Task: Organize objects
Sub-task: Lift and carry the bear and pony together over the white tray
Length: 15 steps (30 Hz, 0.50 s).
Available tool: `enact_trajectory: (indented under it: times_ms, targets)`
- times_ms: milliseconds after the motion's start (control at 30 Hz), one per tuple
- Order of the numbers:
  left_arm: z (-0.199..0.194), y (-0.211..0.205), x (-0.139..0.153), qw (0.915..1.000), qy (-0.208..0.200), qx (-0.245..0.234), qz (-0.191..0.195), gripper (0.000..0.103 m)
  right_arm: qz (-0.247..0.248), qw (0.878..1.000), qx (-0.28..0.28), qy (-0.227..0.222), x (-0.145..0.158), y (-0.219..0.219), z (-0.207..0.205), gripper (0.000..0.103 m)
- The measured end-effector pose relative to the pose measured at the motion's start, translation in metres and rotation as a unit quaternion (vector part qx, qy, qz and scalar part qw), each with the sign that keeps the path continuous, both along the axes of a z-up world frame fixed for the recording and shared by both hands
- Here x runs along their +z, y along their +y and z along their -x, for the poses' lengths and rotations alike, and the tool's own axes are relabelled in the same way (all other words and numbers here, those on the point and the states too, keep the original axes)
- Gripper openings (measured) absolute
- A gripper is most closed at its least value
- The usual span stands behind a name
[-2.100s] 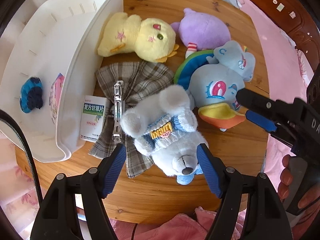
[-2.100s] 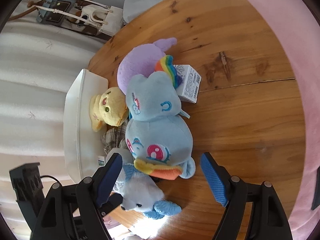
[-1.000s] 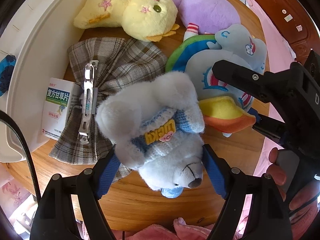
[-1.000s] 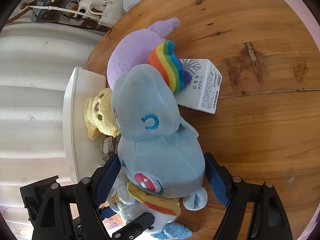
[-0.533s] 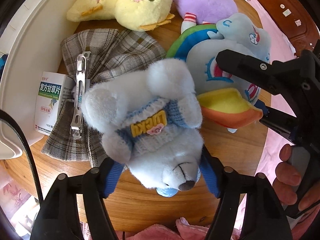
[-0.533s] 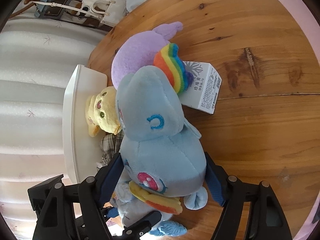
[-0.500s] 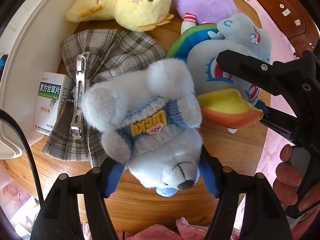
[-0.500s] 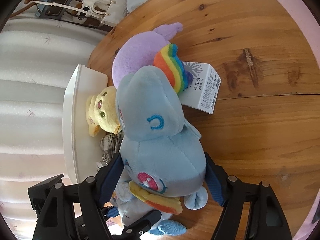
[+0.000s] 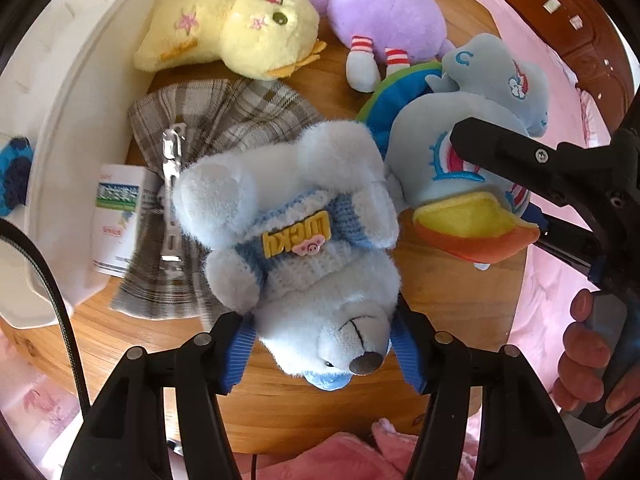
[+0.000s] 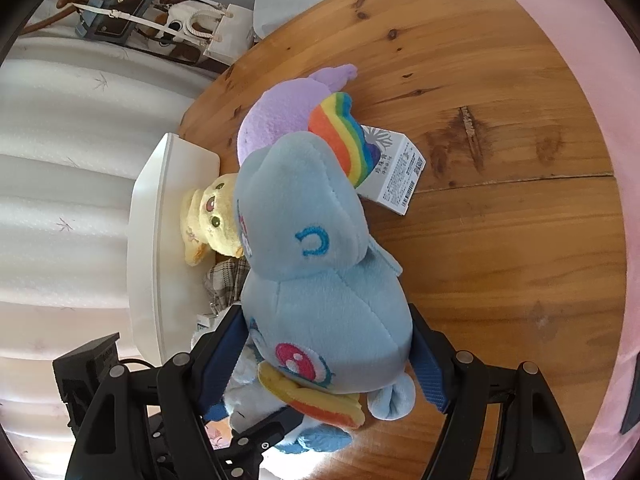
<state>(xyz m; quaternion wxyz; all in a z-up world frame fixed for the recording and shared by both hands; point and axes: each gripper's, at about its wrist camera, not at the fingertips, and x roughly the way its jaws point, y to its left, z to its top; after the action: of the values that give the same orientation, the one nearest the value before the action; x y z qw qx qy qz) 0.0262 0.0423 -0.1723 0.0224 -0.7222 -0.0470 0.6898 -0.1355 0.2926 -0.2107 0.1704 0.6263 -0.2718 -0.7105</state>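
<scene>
A white teddy bear (image 9: 296,216) in a blue knitted jumper hangs head-down in my left gripper (image 9: 322,354). Its jaws are closing, and the blue pads press on both sides of the bear's head. A light blue pony plush (image 10: 320,280) with a rainbow mane sits between the pads of my right gripper (image 10: 326,364), which is shut on its body. In the left wrist view the same pony (image 9: 424,160) lies right of the bear, with the right gripper's black fingers across it. Both toys are above the round wooden table (image 10: 500,260).
A yellow plush (image 9: 240,36) and a purple plush (image 9: 388,20) lie at the table's far side. A plaid cloth (image 9: 224,120) with a metal clip and a medicine box (image 9: 116,216) lie beside a white bin (image 9: 72,120). Another white box (image 10: 394,172) lies behind the pony. A hand (image 9: 584,364) holds the right gripper.
The left jaws have narrowed onto the bear's head and lifted it off the plaid cloth. The right gripper has risen a little with the pony in it.
</scene>
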Motion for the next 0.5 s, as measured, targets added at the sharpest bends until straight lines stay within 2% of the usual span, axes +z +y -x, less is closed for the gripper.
enact_trajectory:
  times_ms: [267,500]
  targets:
    - [-0.008,0.000,0.032,0.9992,0.020,-0.025,0.023,0.065,0.004,1.000,-0.003,0.011,0.015,-0.015,-0.002,0.077]
    - [-0.016,-0.002,0.078,0.9972,0.049,-0.047,0.030,0.065,0.004,0.999,-0.005,0.037,0.038,-0.021,-0.007,0.077]
